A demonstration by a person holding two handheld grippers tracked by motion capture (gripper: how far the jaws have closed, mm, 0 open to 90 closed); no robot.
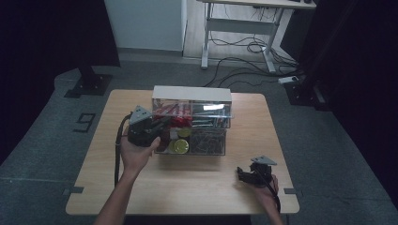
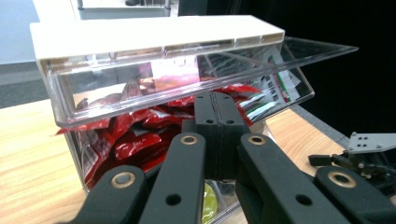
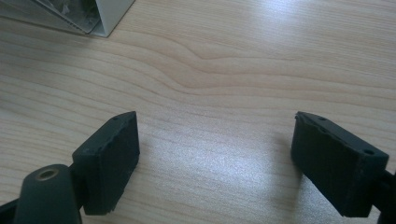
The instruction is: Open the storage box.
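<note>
Reaching left tongs (image 2: 217,116), jaws together, into clear bin (image 2: 74,135) just ahead, among red packets (image 2: 135,140). Right tongs (image 3: 215,158) apart, idle over desk (image 3: 233,56). Risk: raised flap (image 2: 299,51) dropping onto tongs.

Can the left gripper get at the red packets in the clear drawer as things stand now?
Probably yes. The clear drawer is tilted open, and the left gripper is already at its mouth, with the red packets right beyond. But its jaws are shut, so they must open first.
</note>
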